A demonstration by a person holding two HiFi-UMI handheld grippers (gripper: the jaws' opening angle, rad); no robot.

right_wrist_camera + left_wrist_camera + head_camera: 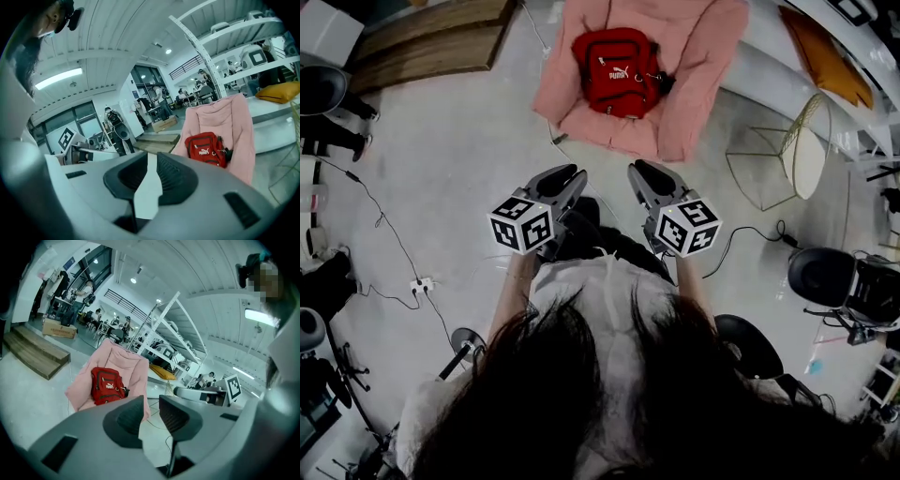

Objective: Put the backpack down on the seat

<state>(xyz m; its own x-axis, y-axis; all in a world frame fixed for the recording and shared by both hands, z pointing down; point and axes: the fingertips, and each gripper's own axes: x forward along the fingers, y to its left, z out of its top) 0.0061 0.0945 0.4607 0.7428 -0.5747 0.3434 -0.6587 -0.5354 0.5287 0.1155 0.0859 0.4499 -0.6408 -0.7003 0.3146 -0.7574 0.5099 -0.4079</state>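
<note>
Red backpack (617, 70) lies settled on the pink seat (701, 94) at 12 o'clock, as wanted; left tongs (570, 178) slightly spread, right tongs (639, 172) nearly pressed together, both empty and well clear, best kept off its straps.

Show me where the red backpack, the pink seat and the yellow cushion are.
red backpack (617, 70), head view, middle of its front.
pink seat (703, 94), head view, bare padding right of the backpack.
yellow cushion (280, 92), right gripper view, its middle.

Open lab hall: white shelving (243, 28), cables (380, 220) across concrete floor (459, 141), people (101, 317) at desks.
</note>
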